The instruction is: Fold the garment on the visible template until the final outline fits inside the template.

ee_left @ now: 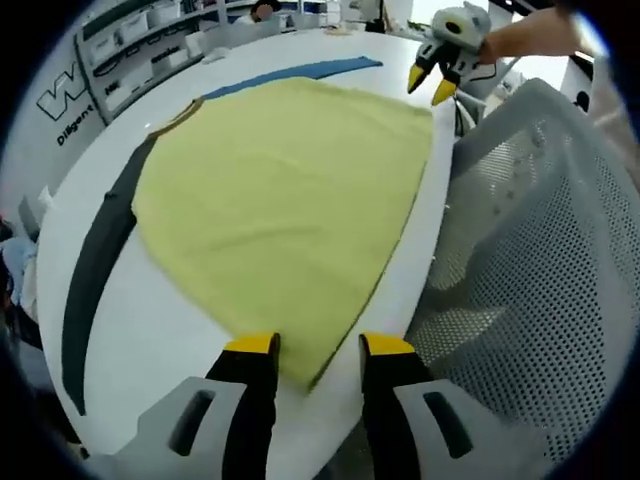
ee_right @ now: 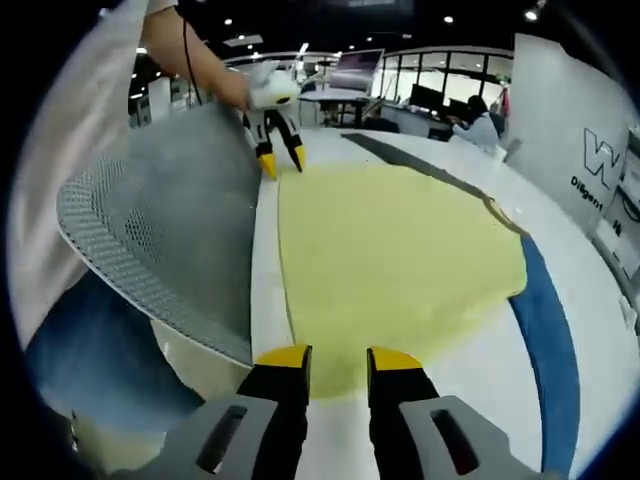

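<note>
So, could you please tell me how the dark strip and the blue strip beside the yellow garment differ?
The dark grey strip is charcoal and runs along one side of the yellow fabric garment; the blue strip is bright blue and runs along another side. Both lie flat on the white table, partly covered by the garment.

Garment (ee_left: 280, 210): pale yellow. Template (ee_left: 95, 270): black and blue strips. Table (ee_left: 150, 340): white. Chair back (ee_left: 540, 280): grey mesh. Gripper tips (ee_left: 318, 346): yellow.

White round table (ee_left: 180, 330), grey mesh chair back (ee_left: 540, 260), shelving (ee_left: 140, 45), ceiling spotlights (ee_right: 448, 19), windows (ee_right: 440, 70)
</note>
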### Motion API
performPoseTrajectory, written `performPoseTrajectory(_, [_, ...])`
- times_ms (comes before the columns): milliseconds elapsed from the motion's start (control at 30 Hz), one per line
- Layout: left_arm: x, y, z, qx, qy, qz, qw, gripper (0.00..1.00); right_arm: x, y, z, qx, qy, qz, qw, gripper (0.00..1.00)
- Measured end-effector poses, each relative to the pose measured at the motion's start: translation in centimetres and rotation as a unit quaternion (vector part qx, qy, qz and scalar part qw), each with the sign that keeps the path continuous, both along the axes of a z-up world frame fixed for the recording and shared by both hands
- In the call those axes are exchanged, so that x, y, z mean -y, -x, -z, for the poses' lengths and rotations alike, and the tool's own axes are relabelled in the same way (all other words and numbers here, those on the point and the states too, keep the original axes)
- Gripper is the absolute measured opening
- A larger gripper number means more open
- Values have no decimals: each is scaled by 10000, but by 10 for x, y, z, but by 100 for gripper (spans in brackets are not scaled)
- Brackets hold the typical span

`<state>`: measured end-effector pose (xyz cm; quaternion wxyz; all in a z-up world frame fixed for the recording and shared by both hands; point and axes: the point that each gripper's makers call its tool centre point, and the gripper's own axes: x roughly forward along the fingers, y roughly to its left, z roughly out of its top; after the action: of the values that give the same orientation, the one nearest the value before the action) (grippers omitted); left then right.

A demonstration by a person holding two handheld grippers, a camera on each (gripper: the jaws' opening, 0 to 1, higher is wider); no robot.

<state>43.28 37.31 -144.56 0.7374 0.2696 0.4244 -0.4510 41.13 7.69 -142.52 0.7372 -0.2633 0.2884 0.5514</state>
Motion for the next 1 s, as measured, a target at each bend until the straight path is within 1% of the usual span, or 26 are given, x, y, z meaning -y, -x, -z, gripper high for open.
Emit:
performPoseTrajectory(100, [-1,-1,0,31,-6,46,10000,26,2,4,5,17,184,-93,9998,18])
performPoseTrajectory(167, [-3,0,0,51,-68,137,9999,16,3,7,8,29,253,-134,9996,17])
performPoseTrajectory(200, [-6,0,0,77,-132,193,9997,11,12,6,14,159,595,-213,9979,16])
performPoseTrajectory(233, [-7,-1,0,136,-135,202,9996,9,14,7,17,161,702,-234,9971,15])
performPoseTrajectory(267, [-8,-1,-1,97,-120,179,9997,7,13,8,20,132,646,-224,9976,13])
performPoseTrajectory(333, [-10,-2,-1,93,-115,144,9998,5,13,9,22,103,650,-171,9977,14])
performPoseTrajectory(400, [-10,-2,-1,84,-117,137,9998,4,11,9,21,156,648,-168,9976,14])
performPoseTrajectory(467, [-10,-2,-1,91,-125,161,9998,3,9,8,21,224,651,-195,9974,11])
performPoseTrajectory(500, [-10,-2,-1,97,-129,178,9997,2,11,6,22,266,739,-144,9968,9])
performPoseTrajectory(533, [-10,-2,-2,107,-140,202,9996,2,10,2,21,338,740,-126,9966,5])
performPoseTrajectory(567, [-10,-2,-2,105,-145,212,9996,2,11,2,21,313,787,-98,9964,2])
performPoseTrajectory(600, [-11,-2,-4,111,-150,251,9995,2,10,2,19,287,756,-99,9967,0])
performPoseTrajectory(633, [-11,-3,-5,125,-164,287,9994,2,10,3,16,298,761,-91,9966,0])
performPoseTrajectory(667, [-13,-3,-6,152,-186,322,9992,2,8,1,7,351,751,-62,9965,0])
performPoseTrajectory(700, [-15,-7,-11,289,-185,347,9988,1,0,2,-2,331,522,-30,9981,0])
performPoseTrajectory(733, [-17,-9,-13,304,-170,288,9990,1,-9,3,-18,381,186,-36,9991,0])
performPoseTrajectory(767, [-19,-10,-15,256,-67,176,9995,1,-11,3,-25,454,142,-64,9988,0])
performPoseTrajectory(800, [-21,-9,-13,204,-73,220,9995,1,-14,6,-31,440,77,-81,9990,0])
performPoseTrajectory(833, [-27,-3,-7,85,-257,356,9990,1,-19,11,-36,342,-86,-136,9993,0])
performPoseTrajectory(867, [-29,-2,-5,90,-339,422,9985,1,-20,15,-35,329,-86,-249,9991,0])
performPoseTrajectory(900, [-30,-2,-4,68,-330,406,9986,1,-19,17,-30,357,43,-338,9988,0])
performPoseTrajectory(933, [-30,-2,-5,68,-303,382,9988,1,-13,18,-21,330,275,-373,9984,0])
performPoseTrajectory(967, [-29,-3,-7,58,-247,331,9991,1,-10,20,-14,262,375,-362,9983,0])
performPoseTrajectory(1000, [-29,-3,-7,44,-249,319,9992,1,-11,20,-8,157,276,-311,9990,0])
